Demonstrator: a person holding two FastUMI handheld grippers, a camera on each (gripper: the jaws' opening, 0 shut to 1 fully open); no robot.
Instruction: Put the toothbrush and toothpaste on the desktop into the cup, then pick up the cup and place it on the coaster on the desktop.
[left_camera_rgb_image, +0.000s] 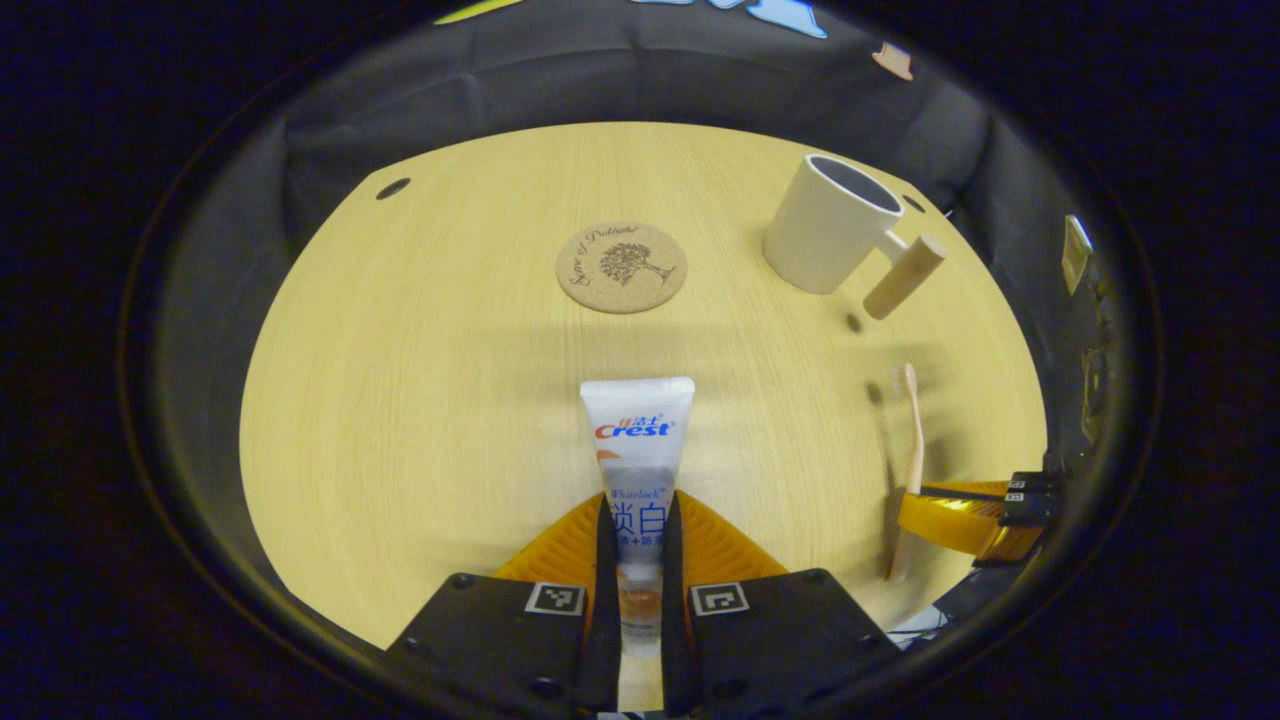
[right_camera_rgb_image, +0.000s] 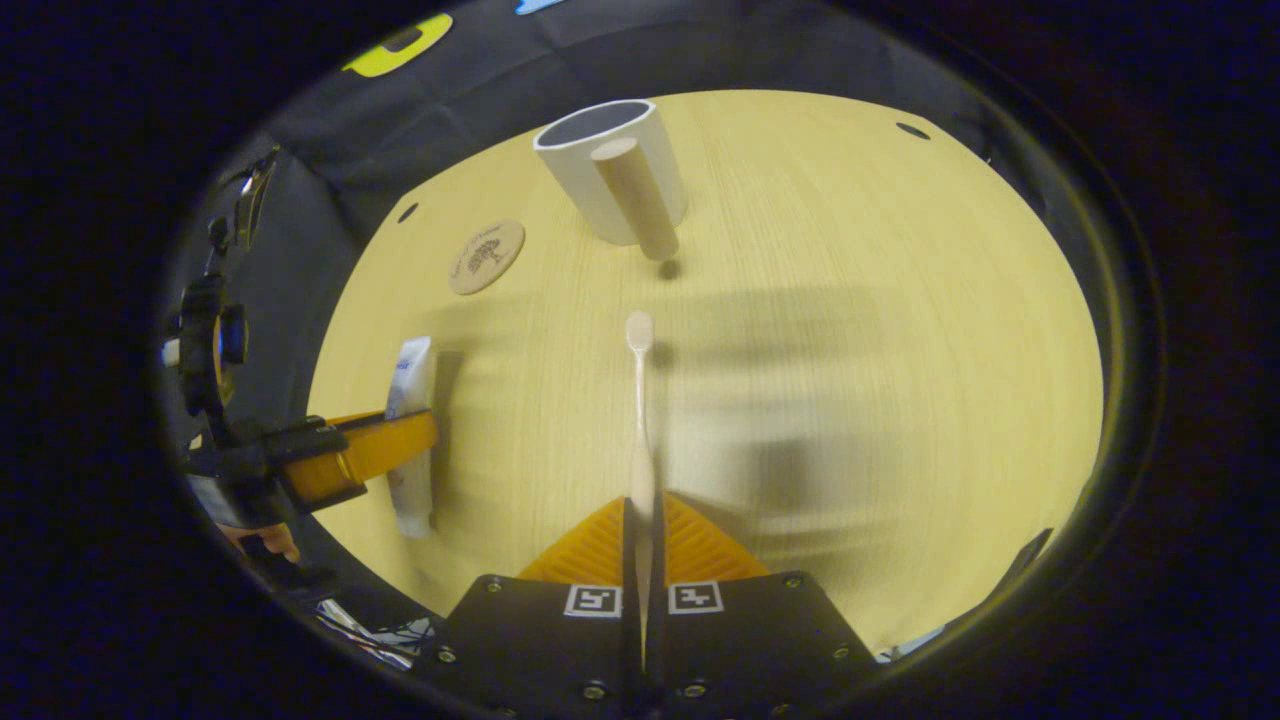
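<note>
We see bare tabletop (left_camera_rgb_image: 420, 420) around the coaster (left_camera_rgb_image: 621, 267) and cup (left_camera_rgb_image: 830, 225). Left gripper (left_camera_rgb_image: 640, 520) clamps the white toothpaste (left_camera_rgb_image: 638, 440); right gripper (right_camera_rgb_image: 640, 520) clamps the pale toothbrush (right_camera_rgb_image: 639, 400).

Left tool (left_camera_rgb_image: 639, 520) and right tool (right_camera_rgb_image: 640, 520), black housings, square coded markers, ribbed orange wedges, visible screws
</note>
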